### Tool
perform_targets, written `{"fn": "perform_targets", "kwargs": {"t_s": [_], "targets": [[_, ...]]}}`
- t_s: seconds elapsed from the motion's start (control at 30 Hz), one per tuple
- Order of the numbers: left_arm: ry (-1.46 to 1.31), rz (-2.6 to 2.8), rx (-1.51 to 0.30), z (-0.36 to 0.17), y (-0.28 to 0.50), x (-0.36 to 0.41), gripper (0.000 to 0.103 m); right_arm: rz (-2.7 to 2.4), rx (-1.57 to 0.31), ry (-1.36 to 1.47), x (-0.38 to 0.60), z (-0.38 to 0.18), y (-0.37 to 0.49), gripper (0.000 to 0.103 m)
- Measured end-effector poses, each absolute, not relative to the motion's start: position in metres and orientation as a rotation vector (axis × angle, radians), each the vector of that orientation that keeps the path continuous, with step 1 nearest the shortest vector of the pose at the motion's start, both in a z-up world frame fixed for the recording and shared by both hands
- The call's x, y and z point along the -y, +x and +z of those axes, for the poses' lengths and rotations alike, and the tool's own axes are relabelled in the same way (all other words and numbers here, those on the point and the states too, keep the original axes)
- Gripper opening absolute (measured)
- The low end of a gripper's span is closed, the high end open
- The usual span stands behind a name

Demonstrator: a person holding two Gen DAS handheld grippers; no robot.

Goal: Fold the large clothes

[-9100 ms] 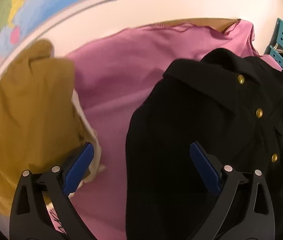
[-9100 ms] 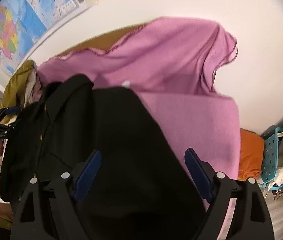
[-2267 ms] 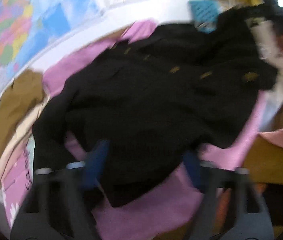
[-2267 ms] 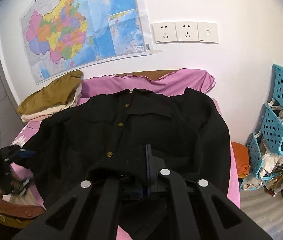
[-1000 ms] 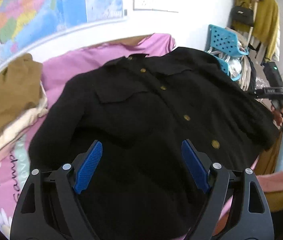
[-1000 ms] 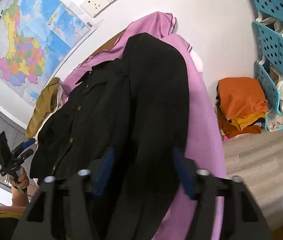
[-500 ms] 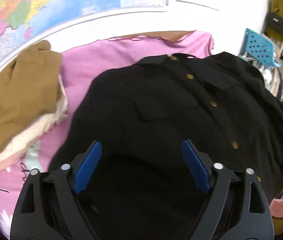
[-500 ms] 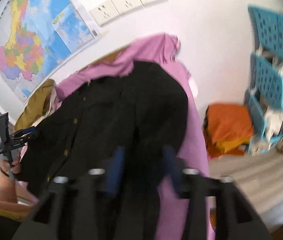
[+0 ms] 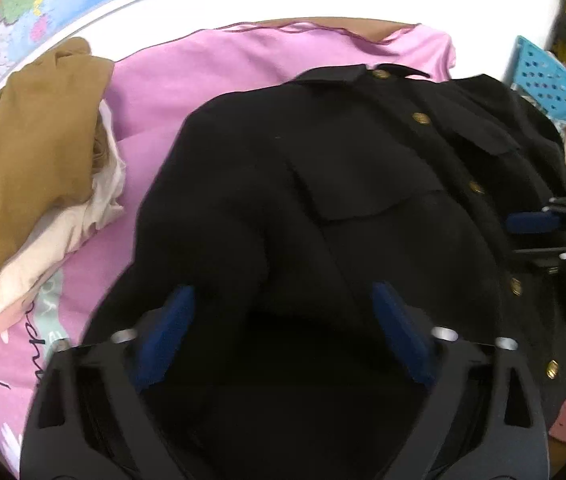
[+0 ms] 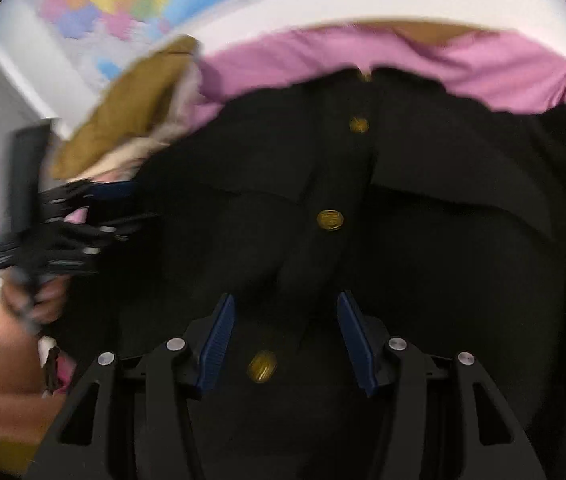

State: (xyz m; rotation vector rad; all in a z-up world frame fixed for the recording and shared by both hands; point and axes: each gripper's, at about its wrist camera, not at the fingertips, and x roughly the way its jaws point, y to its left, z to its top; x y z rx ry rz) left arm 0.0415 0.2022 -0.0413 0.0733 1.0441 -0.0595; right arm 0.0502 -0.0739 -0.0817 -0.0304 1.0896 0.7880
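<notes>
So the black jacket (image 9: pixel 323 184) is spread face up on the pink sheet (image 9: pixel 203 72), collar toward the wall, with its row of gold buttons (image 10: pixel 329 220) running down the front. Over at the left of the sheet there's a stack of folded stuff, a mustard-brown garment (image 9: pixel 31 136) on top of a cream one (image 9: pixel 51 240), just beside the jacket's sleeve side. The left gripper (image 9: pixel 283 320) is angled down over that sleeve side with a fold of black cloth sitting between its blue pads (image 9: pixel 165 328); the jaws have just been closing in but there's a gap at the pads, so it doesn't look clamped. The right gripper (image 10: pixel 285 340) hangs over the button placket, jaws partway apart and just been opening, with one gold button in the gap between them, not pinching anything. Right wrist view is pretty blurry, but the left hand (image 10: pixel 35 300) shows at the edge. Map (image 9: pixel 23 4) on the wall behind.
</notes>
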Motion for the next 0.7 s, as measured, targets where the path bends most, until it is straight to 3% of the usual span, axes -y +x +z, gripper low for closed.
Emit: {"fn": "perform_targets", "kwargs": {"t_s": [0.03,0.07,0.1,0.13,0.23,0.27,0.4,0.5,0.53,0.57,0.6,0.67,0.7], "targets": [[0.074,-0.033,-1.054,-0.043,0.044,-0.206,0.048,0.785,-1.062,-0.013,0.070,-0.083,0.052,0.053],[0.050,-0.019,-1.060,-0.044,0.048,-0.213,0.043,0.783,-1.058,-0.029,0.066,-0.083,0.053,0.045],[0.017,-0.018,-1.057,-0.044,0.049,-0.220,0.035,0.774,-1.050,-0.049,0.063,-0.083,0.052,0.023],[-0.015,-0.017,-1.054,-0.043,0.050,-0.227,0.027,0.776,-1.046,-0.055,0.059,-0.083,0.051,0.014],[-0.081,0.028,-1.012,-0.031,0.047,-0.248,0.006,0.817,-1.043,-0.006,0.056,-0.079,0.050,0.010],[-0.083,0.059,-0.998,-0.028,0.047,-0.254,0.006,0.857,-1.030,0.026,0.053,-0.072,0.048,0.009],[-0.137,0.079,-0.986,-0.024,0.042,-0.276,0.010,0.894,-1.013,0.075,0.041,-0.060,0.057,0.005],[-0.110,0.076,-0.992,-0.025,0.036,-0.272,0.020,0.851,-1.100,0.032,0.029,-0.085,0.063,0.005],[-0.096,0.072,-0.985,-0.023,0.033,-0.269,0.029,0.854,-1.101,0.051,0.032,-0.086,0.062,0.006],[-0.081,0.063,-0.973,-0.020,0.030,-0.265,0.037,0.850,-1.114,0.060,0.035,-0.085,0.061,0.012],[-0.062,0.037,-0.951,-0.016,0.024,-0.260,0.052,0.845,-1.121,0.059,0.040,-0.082,0.059,0.026],[-0.023,0.002,-0.913,-0.007,0.017,-0.248,0.059,0.830,-1.042,0.023,0.060,-0.062,0.046,0.050],[-0.004,-0.020,-0.902,-0.004,0.015,-0.243,0.064,0.817,-0.998,-0.003,0.072,-0.051,0.039,0.054]]}}
